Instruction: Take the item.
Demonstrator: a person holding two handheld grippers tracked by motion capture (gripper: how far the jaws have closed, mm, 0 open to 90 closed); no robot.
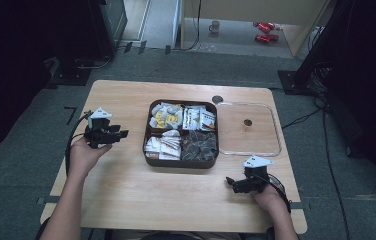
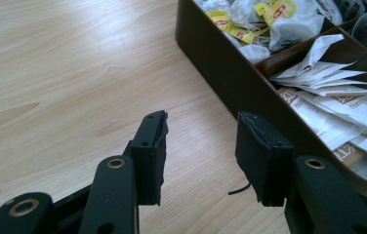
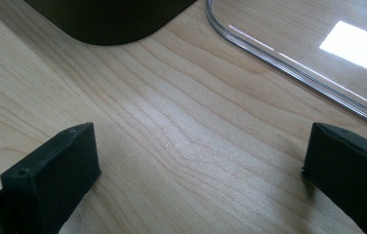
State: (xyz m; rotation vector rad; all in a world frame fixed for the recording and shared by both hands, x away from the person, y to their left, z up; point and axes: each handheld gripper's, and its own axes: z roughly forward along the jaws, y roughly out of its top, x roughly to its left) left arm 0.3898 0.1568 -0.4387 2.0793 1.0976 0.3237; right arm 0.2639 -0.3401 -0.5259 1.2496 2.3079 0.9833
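Note:
A dark brown box [image 1: 182,163] with four compartments stands mid-table, holding white and yellow sachets, paper packets and dark wrapped pieces. Its clear lid [image 1: 250,129] lies flat just to its right. My left gripper [image 1: 120,135] hovers left of the box, pointing at it, jaws partly open with nothing between them. In the left gripper view that gripper [image 2: 201,158] is over bare wood, close to the box wall [image 2: 230,83] and the paper packets [image 2: 337,107]. My right gripper [image 1: 232,183] rests near the front right, jaws wide open and empty; in its own view the gripper [image 3: 201,170] faces the box corner [image 3: 108,19] and the lid's rim [image 3: 289,63].
The wooden table [image 1: 126,200] has bare room in front of and left of the box. A small round hole [image 1: 217,99] sits behind the box. On the floor beyond stand a mug [image 1: 215,26] and red objects [image 1: 265,31].

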